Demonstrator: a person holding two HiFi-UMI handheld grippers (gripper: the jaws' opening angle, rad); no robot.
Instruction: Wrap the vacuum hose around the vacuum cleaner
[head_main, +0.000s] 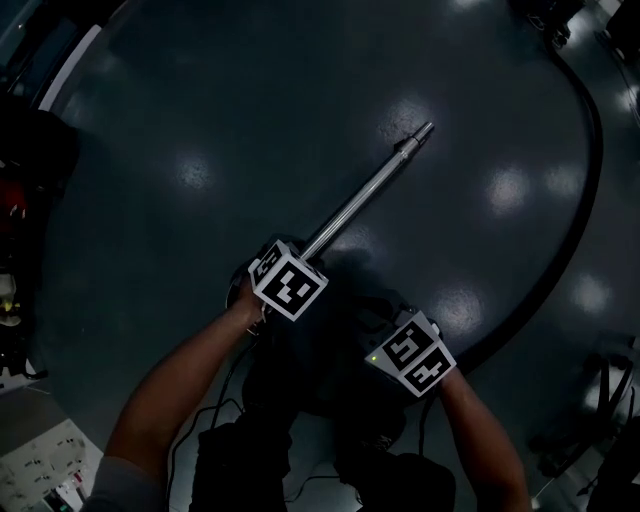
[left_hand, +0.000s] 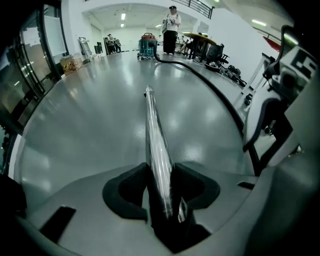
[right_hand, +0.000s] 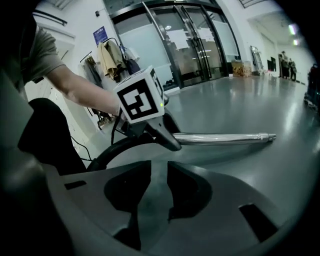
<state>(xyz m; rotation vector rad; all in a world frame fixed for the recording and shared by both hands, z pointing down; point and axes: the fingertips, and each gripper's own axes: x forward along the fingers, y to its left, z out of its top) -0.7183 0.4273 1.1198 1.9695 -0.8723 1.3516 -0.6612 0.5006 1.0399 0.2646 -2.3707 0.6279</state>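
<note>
Head view: the left gripper (head_main: 300, 262) holds the metal wand (head_main: 370, 190), and the hose (head_main: 575, 215) curves away on the right

Left gripper view: its jaws clamp the wand, with the vacuum cleaner (left_hand: 147, 46) far off

Right gripper view: the right gripper (right_hand: 159, 192) stands apart, empty. This looks like the gathering step; next it likely needs a hold on the hose

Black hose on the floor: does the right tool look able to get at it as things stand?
Probably yes. The right tool stands open and empty, and the black hose curves past just beside it, with nothing lying between them.

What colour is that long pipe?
The pipe is shiny silver. It shows best in the right gripper view.
</note>
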